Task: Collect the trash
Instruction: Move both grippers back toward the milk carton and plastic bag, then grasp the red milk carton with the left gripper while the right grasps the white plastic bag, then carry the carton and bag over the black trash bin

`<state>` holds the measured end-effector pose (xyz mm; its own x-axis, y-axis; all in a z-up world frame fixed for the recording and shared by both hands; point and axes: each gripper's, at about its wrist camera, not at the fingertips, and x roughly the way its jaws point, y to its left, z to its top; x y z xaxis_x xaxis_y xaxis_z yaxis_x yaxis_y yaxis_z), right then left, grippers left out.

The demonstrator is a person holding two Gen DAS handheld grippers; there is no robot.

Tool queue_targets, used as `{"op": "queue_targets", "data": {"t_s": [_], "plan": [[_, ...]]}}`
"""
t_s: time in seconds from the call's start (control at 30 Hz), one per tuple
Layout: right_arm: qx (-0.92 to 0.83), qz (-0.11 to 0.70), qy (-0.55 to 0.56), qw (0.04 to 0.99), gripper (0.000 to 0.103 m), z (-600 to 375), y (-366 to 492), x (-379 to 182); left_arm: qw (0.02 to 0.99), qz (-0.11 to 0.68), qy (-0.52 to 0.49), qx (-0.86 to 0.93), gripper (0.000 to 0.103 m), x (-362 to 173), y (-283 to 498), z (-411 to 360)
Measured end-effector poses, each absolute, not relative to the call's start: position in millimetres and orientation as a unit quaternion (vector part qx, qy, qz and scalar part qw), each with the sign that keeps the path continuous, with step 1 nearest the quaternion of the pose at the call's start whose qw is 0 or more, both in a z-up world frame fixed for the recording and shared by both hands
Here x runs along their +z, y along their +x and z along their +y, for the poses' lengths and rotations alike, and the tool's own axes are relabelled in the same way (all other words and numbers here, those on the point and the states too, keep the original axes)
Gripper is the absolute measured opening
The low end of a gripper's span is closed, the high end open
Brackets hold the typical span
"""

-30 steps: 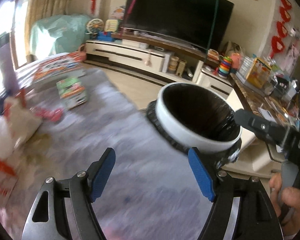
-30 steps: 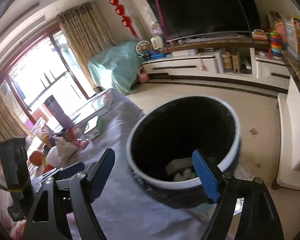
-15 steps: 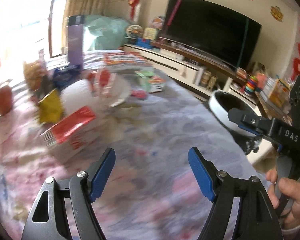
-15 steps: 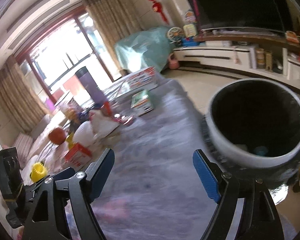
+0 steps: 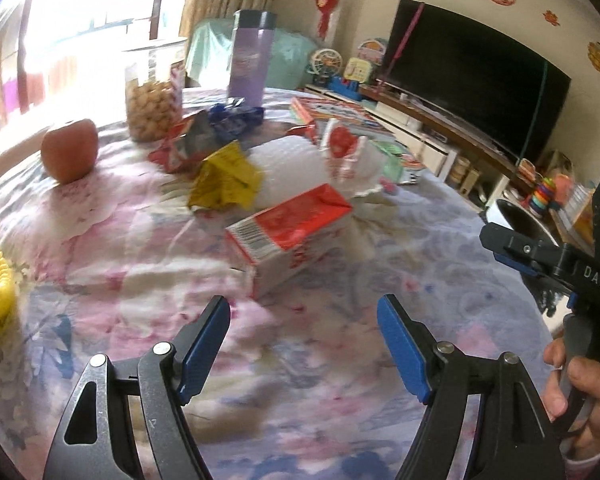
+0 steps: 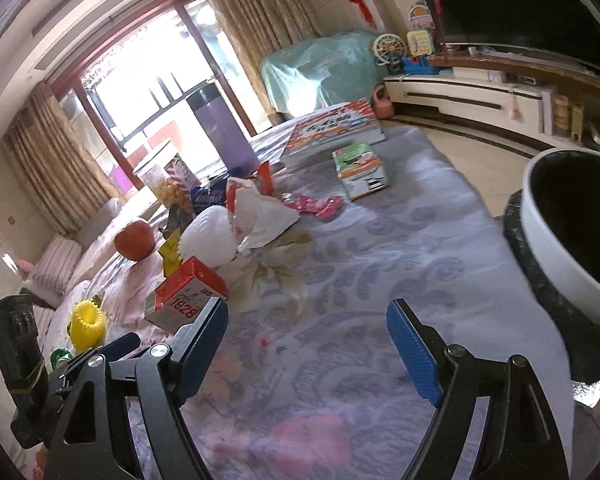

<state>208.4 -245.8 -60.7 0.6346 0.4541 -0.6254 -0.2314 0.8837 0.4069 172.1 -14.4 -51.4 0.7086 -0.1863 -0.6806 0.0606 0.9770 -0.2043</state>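
A red and white carton [image 5: 288, 236] [image 6: 188, 296] lies on its side on the flowered tablecloth, just beyond my left gripper [image 5: 304, 340], which is open and empty. Behind it are a yellow wrapper [image 5: 224, 180], a white plastic bag [image 5: 296, 164] [image 6: 236, 224], a red snack wrapper [image 5: 180, 148] and a blue wrapper [image 5: 236, 118]. My right gripper [image 6: 308, 340] is open and empty over bare cloth, right of the carton. The white-rimmed bin with a black liner [image 6: 548, 248] stands at the table's right edge. A pink wrapper [image 6: 316, 204] lies farther back.
An apple [image 5: 70, 150], a snack jar [image 5: 152, 96] and a purple flask [image 5: 252, 60] stand behind the pile. A yellow ribbed cup [image 6: 86, 322] sits at the left. A green box [image 6: 360, 170] and a flat red box [image 6: 336, 126] lie at the far end.
Both grippers have swung left, away from the bin and toward the pile of wrappers. The carton now lies just ahead of the left gripper. Both jaws stay open and empty.
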Motion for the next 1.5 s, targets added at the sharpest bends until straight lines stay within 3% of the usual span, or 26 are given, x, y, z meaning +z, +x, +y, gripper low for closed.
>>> {"op": "queue_targets", "data": {"t_s": [0.87,0.9,0.97,1.03,1.1,1.5], "plan": [[0.246,0.402,0.145,0.870,0.081,-174,294,-78,0.912,0.390,-0.069,-0.107,0.076,-78,244,8],[0.246,0.405,0.149,0.868,0.079,-173,299,-81,0.911,0.393,-0.066,-0.110,0.075,-80,246,6],[0.245,0.410,0.152,0.865,0.071,-171,306,-86,0.909,0.396,-0.059,-0.114,0.063,-81,249,2],[0.244,0.416,0.155,0.862,0.045,-170,313,-91,0.907,0.401,-0.050,-0.121,0.039,-83,251,-3],[0.245,0.416,0.158,0.861,0.034,-171,315,-94,0.907,0.403,-0.037,-0.119,0.037,-84,251,-8],[0.246,0.374,0.161,0.880,0.030,-216,273,-63,0.917,0.378,-0.074,-0.103,0.036,-76,237,-11]]}}
